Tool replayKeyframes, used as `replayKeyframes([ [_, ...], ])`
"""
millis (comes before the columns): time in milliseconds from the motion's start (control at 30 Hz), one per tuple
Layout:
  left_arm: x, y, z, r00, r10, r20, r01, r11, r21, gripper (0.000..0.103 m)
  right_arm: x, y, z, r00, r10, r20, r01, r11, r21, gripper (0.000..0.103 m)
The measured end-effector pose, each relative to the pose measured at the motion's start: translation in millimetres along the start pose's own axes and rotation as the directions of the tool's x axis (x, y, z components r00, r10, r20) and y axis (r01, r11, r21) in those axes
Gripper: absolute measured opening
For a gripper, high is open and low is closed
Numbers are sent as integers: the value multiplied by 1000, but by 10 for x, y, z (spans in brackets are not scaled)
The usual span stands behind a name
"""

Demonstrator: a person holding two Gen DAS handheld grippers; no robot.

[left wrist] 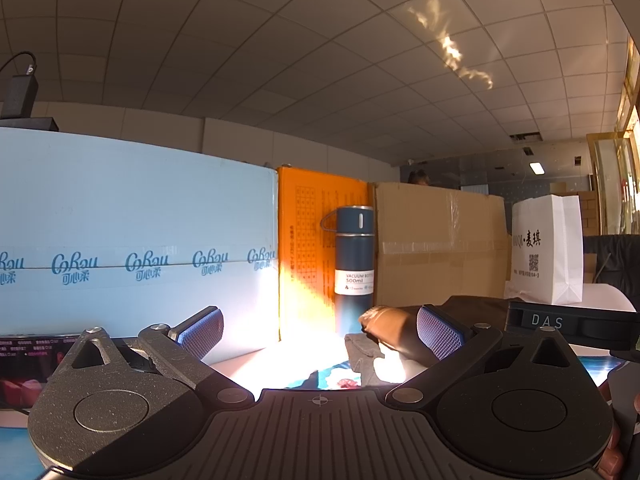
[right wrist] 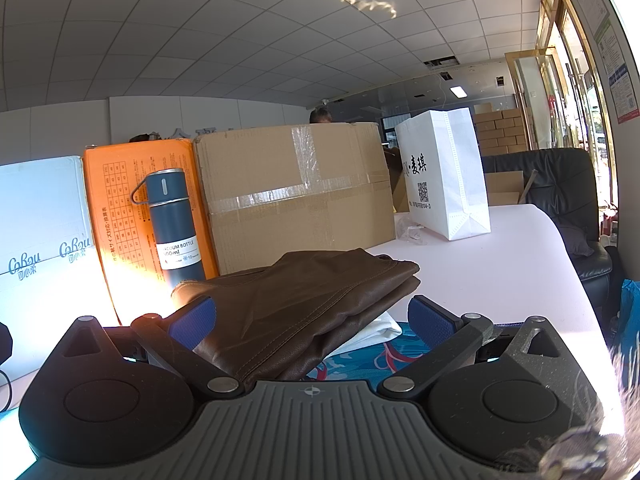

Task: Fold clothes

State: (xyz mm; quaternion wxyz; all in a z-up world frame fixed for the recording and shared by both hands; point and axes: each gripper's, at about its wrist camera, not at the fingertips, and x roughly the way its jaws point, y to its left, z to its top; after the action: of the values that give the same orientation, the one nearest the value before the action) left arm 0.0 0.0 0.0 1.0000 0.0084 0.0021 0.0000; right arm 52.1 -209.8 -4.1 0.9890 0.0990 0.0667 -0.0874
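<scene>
Setting: an office or storefront room used partly for storage. Evidence: a suspended grid ceiling (right wrist: 240,20) with a recessed light panel (right wrist: 457,91); gold-framed glass doors (right wrist: 560,92) at the far right; stacked cartons (right wrist: 498,128) against the far wall; a black leather chair (right wrist: 560,184) beside a white table (right wrist: 500,264); sealed shipping boxes (right wrist: 296,196) and a white paper bag (right wrist: 448,176) on the table.

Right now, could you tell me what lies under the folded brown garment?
A white cloth peeks out beneath the brown garment, over a blue patterned mat. Anything further under it is covered.
</scene>
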Motion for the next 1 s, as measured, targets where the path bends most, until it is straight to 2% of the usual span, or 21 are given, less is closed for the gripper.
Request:
replayKeyframes([
  [1000, -15, -21, -6, 1000, -1, 5, 1, 1000, 5, 103, 16, -9, -1, 1000, 2, -8, -2, 1000, 4, 103],
])
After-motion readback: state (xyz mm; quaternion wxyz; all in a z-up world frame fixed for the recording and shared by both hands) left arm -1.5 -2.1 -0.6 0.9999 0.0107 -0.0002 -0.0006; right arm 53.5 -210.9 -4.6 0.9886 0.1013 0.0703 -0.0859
